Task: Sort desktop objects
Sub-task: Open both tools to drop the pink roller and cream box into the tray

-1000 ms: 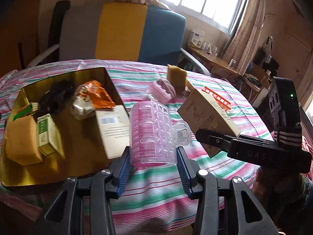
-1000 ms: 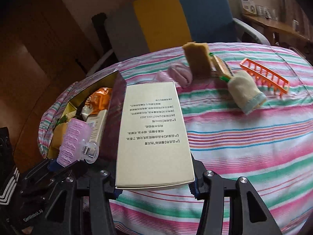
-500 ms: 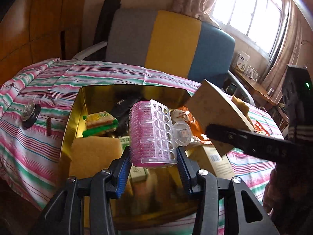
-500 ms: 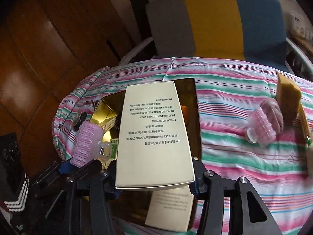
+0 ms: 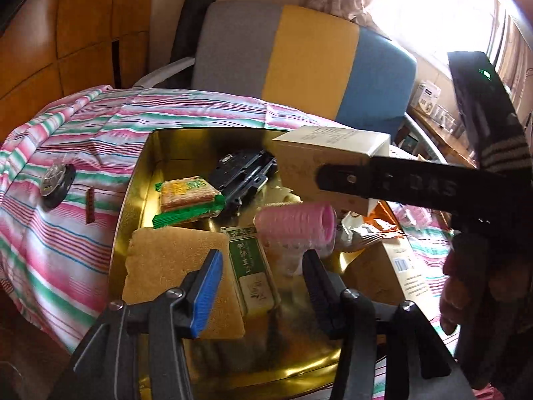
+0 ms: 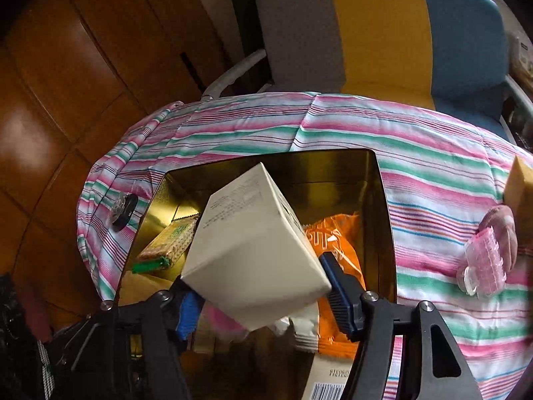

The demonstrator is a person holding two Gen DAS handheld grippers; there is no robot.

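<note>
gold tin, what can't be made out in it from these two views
- Left wrist view: the near floor of the gold tin is hidden by the left hand-held gripper.
- Right wrist view: the cream box covers the tin's middle; the barcoded box is cut off by the bottom edge.

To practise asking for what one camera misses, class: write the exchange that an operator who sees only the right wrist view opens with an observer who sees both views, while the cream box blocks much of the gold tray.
Operator: My cream box hides the gold tray's near side. Is the left gripper open?
Observer: Yes, its jaws stand apart with nothing between them.
Operator: Any pink roller at the tray?
Observer: One pink roller, just beyond those fingertips, over the tray's middle.
Operator: What lies at the near left?
Observer: A yellow sponge.
</note>
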